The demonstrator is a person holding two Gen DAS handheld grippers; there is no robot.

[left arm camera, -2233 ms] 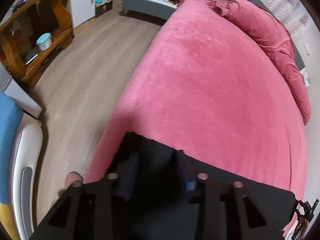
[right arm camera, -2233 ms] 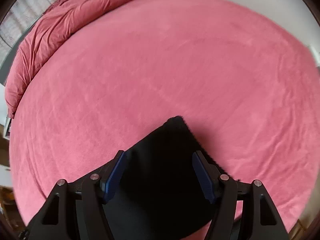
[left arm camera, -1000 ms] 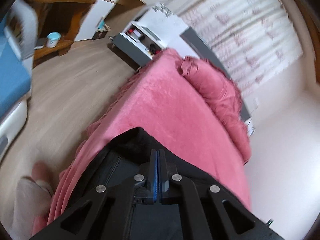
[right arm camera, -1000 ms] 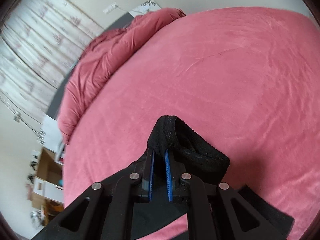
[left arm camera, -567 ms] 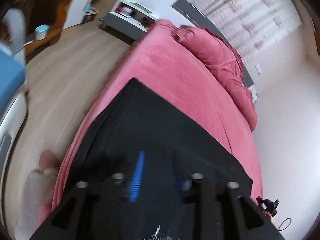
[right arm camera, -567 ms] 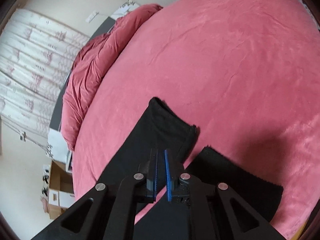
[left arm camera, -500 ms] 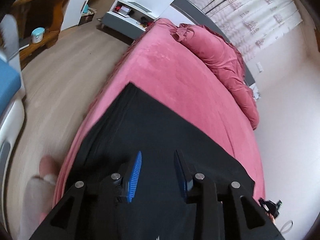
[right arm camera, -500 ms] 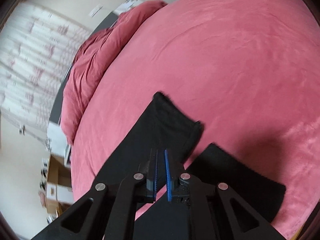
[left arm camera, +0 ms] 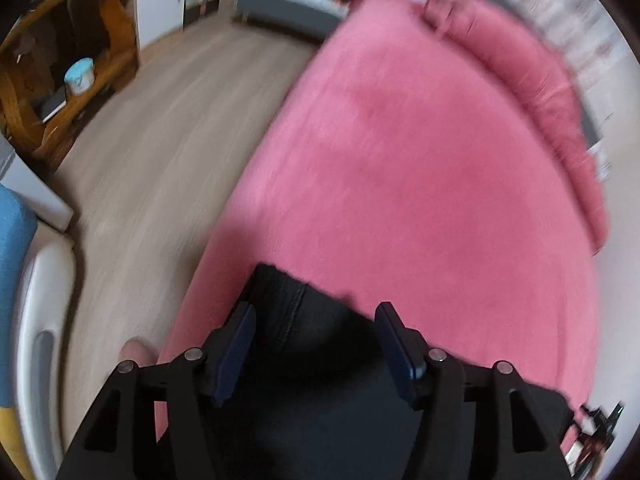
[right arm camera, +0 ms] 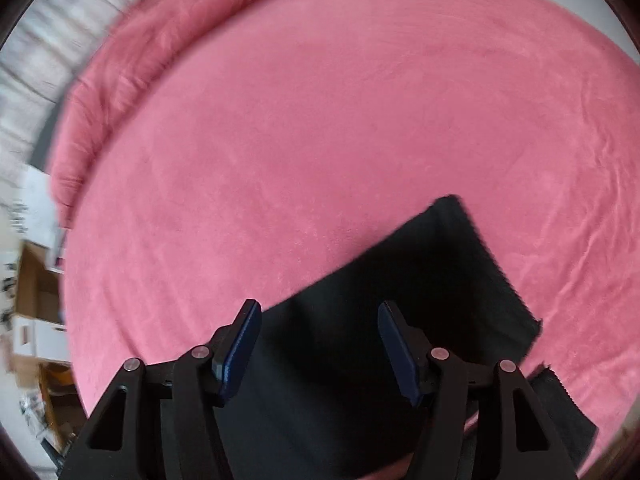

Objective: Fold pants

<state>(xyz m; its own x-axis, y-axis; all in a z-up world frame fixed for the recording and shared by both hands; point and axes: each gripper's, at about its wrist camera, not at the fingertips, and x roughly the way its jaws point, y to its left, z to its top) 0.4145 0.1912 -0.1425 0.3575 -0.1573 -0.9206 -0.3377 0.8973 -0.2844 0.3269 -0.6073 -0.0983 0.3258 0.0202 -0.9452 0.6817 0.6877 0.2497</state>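
Hovering wide open now after pinching shut a second ago, both the left claw point(left arm camera: 316, 340) and right claw point(right arm camera: 320, 336) are leaving the black pants point(right arm camera: 440, 280) folded on the pink bed point(right arm camera: 320, 120), so one fold looks done.

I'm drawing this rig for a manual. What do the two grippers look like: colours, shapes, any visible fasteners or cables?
The left gripper and right gripper look alike: matte black frames with triangular cut-outs, round silver screw heads at the joints, and two flat fingers faced with dark blue pads. No cables, labels or sleeves are visible.
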